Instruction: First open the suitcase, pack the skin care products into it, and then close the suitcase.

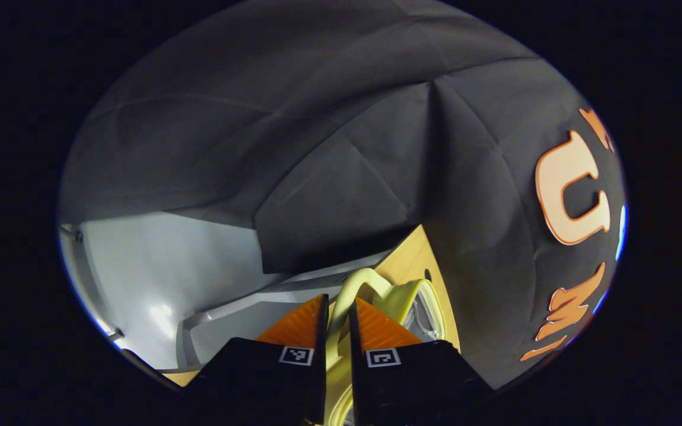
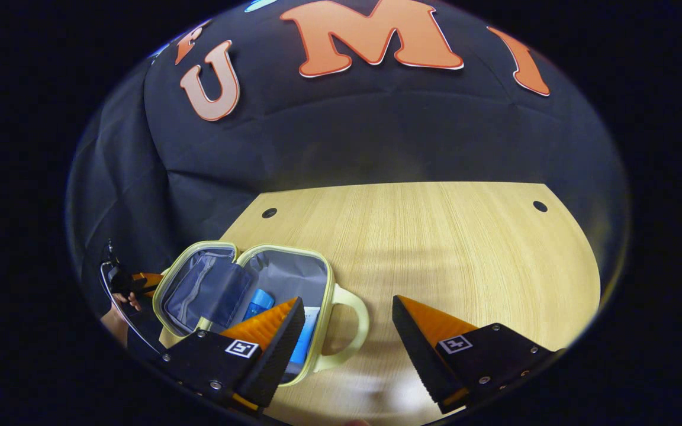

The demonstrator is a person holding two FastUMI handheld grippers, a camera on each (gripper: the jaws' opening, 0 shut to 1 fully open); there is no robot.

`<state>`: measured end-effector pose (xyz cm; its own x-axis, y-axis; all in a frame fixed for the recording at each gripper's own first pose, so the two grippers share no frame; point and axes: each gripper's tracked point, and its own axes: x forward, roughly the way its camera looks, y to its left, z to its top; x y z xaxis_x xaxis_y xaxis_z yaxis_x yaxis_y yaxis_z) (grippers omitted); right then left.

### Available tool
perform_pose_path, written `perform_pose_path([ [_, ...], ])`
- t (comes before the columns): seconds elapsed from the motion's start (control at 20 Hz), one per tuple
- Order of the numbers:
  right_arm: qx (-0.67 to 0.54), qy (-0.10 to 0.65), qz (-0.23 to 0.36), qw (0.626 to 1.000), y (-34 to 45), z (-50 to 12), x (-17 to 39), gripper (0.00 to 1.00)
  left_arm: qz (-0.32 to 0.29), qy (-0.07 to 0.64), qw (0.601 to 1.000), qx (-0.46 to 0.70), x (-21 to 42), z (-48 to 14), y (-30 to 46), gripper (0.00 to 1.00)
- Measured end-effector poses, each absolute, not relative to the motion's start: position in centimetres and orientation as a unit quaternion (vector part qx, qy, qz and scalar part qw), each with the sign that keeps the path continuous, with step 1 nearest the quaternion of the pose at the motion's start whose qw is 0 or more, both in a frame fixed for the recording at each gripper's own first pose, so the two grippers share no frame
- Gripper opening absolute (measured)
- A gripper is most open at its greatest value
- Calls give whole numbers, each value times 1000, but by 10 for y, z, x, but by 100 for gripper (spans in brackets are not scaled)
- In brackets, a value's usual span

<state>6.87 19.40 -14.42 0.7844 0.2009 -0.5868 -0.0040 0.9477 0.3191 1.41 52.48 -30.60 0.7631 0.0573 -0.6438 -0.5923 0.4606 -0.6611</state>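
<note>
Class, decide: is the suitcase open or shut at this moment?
Open: the suitcase lies on the table with its lid folded back, grey lining and a blue tube showing.

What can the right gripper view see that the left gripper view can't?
Right gripper view: the suitcase's open grey inside with a blue tube, and the right gripper with fingers wide apart. Left gripper view: the left gripper, fingers closed on the suitcase's yellow handle, and a grey panel. Both: suitcase, wooden table.

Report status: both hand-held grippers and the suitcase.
Left hand-held gripper shut on suitcase handle. Right hand-held gripper open above table. Suitcase open, blue tube inside. Nothing in the way.
</note>
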Motion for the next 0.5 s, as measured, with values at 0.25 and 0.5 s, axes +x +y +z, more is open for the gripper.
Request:
perform_pose_path([
  [0.25, 130, 294, 61, 945, 179, -126, 69, 95, 185, 245, 843, -442, 24, -244, 506, 4],
  [0.5, 113, 274, 74, 952, 165, -112, 66, 95, 143, 205, 874, -417, 25, -167, 476, 4],
])
